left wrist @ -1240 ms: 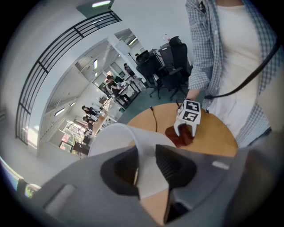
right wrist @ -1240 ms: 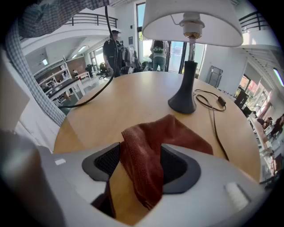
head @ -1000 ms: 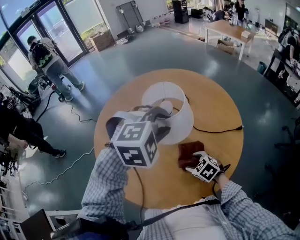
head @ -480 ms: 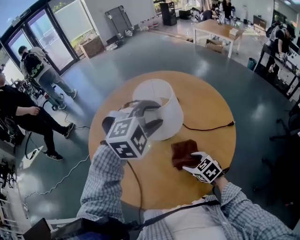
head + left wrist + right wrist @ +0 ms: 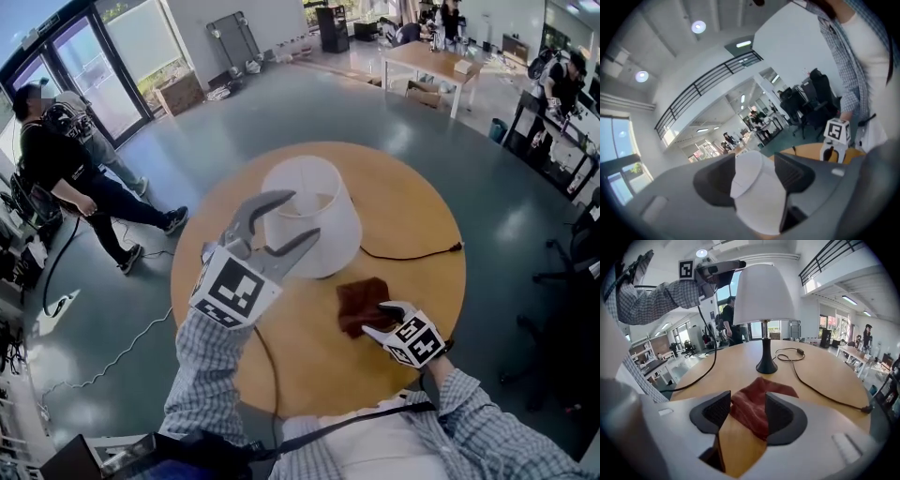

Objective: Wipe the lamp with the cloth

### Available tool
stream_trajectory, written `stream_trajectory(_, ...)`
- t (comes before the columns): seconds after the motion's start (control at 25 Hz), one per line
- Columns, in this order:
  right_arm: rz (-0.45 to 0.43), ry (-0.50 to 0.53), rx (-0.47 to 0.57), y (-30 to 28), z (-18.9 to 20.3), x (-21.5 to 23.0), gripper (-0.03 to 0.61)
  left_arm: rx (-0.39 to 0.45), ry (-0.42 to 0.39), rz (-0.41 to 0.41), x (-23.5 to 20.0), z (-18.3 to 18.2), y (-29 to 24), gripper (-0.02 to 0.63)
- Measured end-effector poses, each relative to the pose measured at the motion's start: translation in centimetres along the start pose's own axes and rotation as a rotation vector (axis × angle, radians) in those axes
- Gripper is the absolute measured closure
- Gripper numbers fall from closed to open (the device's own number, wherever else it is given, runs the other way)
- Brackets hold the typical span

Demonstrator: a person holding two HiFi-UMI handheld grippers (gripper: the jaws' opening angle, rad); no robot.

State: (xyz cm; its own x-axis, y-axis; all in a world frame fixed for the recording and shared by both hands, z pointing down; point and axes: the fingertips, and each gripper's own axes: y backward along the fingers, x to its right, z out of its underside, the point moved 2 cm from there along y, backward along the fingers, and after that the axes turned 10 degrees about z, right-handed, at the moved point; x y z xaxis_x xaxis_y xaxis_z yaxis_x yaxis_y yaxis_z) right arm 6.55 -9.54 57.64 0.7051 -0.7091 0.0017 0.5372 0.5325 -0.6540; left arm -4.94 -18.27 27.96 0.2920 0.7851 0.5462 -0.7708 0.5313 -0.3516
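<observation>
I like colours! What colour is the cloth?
Dark red cloth, clearest in the right gripper view.

The white table lamp with a wide shade (image 5: pixel 314 220) stands on the round wooden table (image 5: pixel 403 202), a bit toward 11 o'clock from the middle. Its thin black cord (image 5: pixel 417 255) runs to the table's 3 o'clock edge. The dark red cloth (image 5: pixel 361 302) lies near the lamp, at its 5 o'clock. The right gripper (image 5: pixel 377 321) is at the cloth's 5 o'clock end, with the cloth between its jaws (they have just been closing). The left gripper (image 5: pixel 302 216) hangs at the lamp's 8 o'clock side, its jaws just opening, with the shade in line between them.
</observation>
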Motion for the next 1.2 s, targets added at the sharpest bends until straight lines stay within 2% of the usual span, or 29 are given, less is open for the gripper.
stream_trajectory(0.08,0.028,-0.021,0.042,0.6,-0.8,0.5,0.377,0.105,0.068,-0.075,-0.4,-0.9,2.0,0.365)
stream_trajectory(0.12,0.042,-0.028,0.064,0.8,-1.1,0.7,0.408,0.133,0.092,-0.104,-0.3,-1.0,2.9,0.389)
stream_trajectory(0.24,0.074,-0.052,0.129,1.5,-2.4,0.9,0.512,0.119,0.135,-0.151,1.0,0.6,4.7,0.478)
stream_trajectory(0.32,0.087,-0.082,0.166,2.0,-3.2,0.9,0.559,0.102,0.183,-0.168,2.4,2.3,5.3,0.54)
stream_trajectory(0.4,0.087,-0.12,0.194,2.3,-3.9,0.7,0.574,0.107,0.257,-0.183,4.2,4.1,5.7,0.595)
stream_trajectory(0.48,0.076,-0.152,0.211,2.5,-4.4,0.3,0.575,0.115,0.336,-0.182,6.4,5.9,5.5,0.609)
stream_trajectory(0.76,0.073,-0.162,0.246,2.6,-5.1,-1.2,0.575,0.101,0.512,-0.096,14.6,9.6,2.0,0.609)
stream_trajectory(0.96,0.051,-0.149,0.224,2.5,-4.5,-2.5,0.575,0.042,0.607,-0.022,19.8,11.5,0.0,0.609)
stream_trajectory(1.2,0.016,-0.181,0.189,2.4,-3.0,-3.2,0.574,0.004,0.685,0.078,25.4,12.8,-1.5,0.609)
